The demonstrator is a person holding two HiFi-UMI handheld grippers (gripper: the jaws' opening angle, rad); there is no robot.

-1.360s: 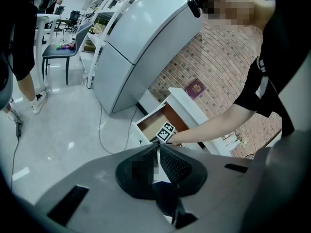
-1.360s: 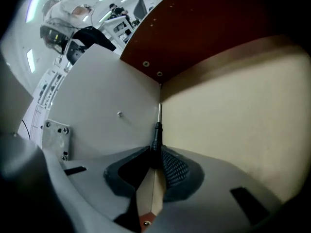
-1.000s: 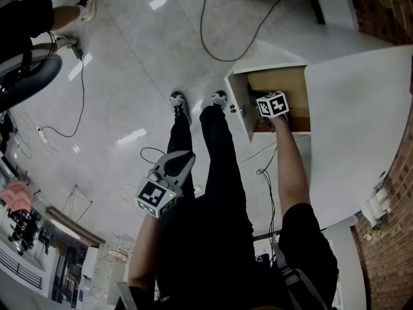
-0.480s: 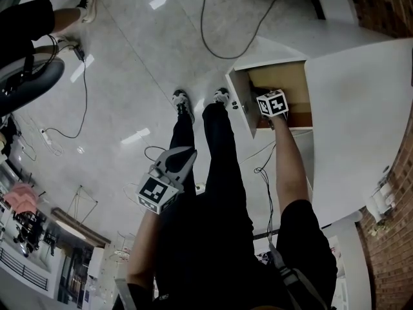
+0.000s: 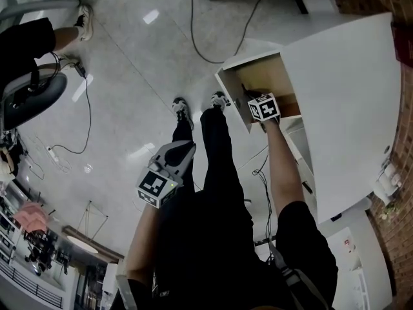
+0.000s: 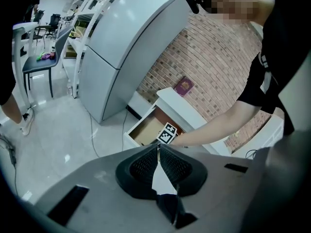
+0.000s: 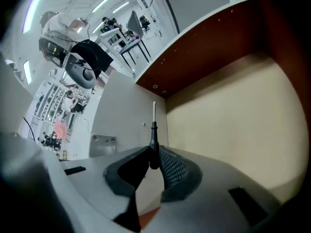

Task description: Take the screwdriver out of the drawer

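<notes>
The screwdriver (image 7: 154,139) has a slim black handle and a thin metal shaft that points away from me. My right gripper (image 7: 154,153) is shut on its handle, over the open drawer (image 7: 233,110) with its tan bottom and close to the white front panel (image 7: 125,118). In the head view the right gripper (image 5: 258,102) sits at the near side of the drawer (image 5: 258,73). My left gripper (image 5: 177,157) hangs by my left leg, far from the drawer, shut with nothing between its pads. From the left gripper view the drawer (image 6: 145,131) shows beyond the left gripper (image 6: 158,147).
The drawer belongs to a white cabinet (image 5: 348,95) against a brick wall (image 6: 214,57). Cables (image 5: 193,24) trail across the glossy floor. Another person's leg and shoe (image 5: 77,21) and a chair (image 5: 32,99) are at the far left. A large grey appliance (image 6: 116,47) stands beyond the cabinet.
The head camera has swung, so the cabinet looks tilted. The right gripper has shifted slightly toward the drawer's near edge, still holding the screwdriver. The left gripper has barely moved.
</notes>
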